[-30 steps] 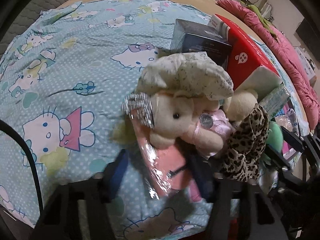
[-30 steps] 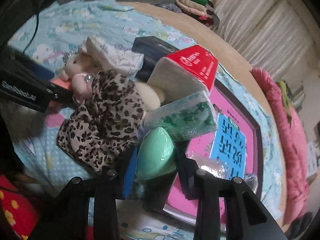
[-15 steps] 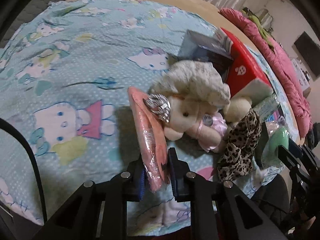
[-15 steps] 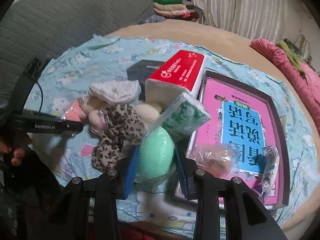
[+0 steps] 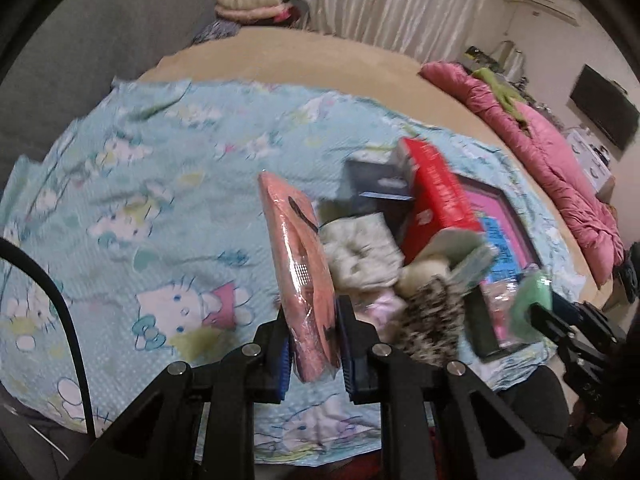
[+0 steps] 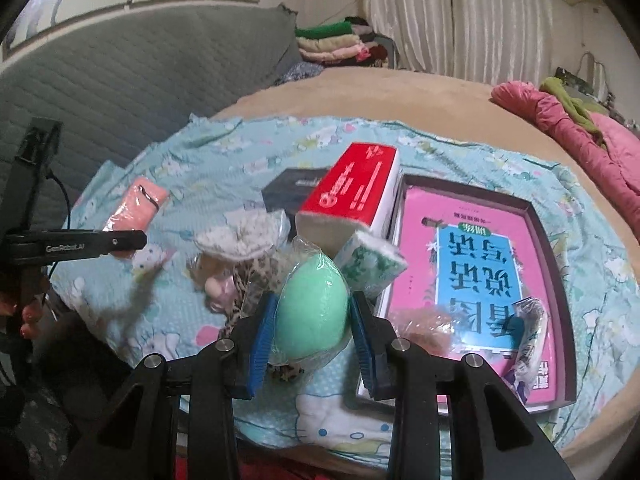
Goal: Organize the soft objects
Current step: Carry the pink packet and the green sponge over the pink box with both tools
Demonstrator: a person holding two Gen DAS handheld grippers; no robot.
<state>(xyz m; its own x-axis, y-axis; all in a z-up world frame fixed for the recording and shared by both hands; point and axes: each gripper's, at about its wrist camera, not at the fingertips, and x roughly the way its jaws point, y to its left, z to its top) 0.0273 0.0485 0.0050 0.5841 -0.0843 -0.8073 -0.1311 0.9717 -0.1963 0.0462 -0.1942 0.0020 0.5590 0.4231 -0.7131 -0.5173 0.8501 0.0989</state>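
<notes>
The left gripper [image 5: 312, 354] is clamping the lower end of a pink plastic-wrapped packet [image 5: 300, 264] and is now holding it upright, clear of the bedspread [image 5: 160, 200]; half a second ago the packet was lying low beside the plush toy, so it is being lifted out of the pile. The right gripper [image 6: 310, 344] is squeezing a mint-green egg-shaped sponge [image 6: 310, 312] in its crinkly film, and it too is riding higher than a second ago, when it was tucked under the tissue packs. Both pickups appear done (two soft items freed at once), and the carry to wherever they belong seems to be starting.

Counting outward: one pink packet, one green sponge, one plush toy [image 6: 236, 240] with a leopard-print cloth [image 5: 432, 316] against it near the bedspread's front edge, one red tissue pack [image 6: 352, 188], one green-patterned tissue pack [image 6: 368, 260], one dark box [image 6: 294, 192] behind them, and one pink framed board [image 6: 472, 256] toward the right edge carrying two small clear-wrapped items (contents too blurred to name).
</notes>
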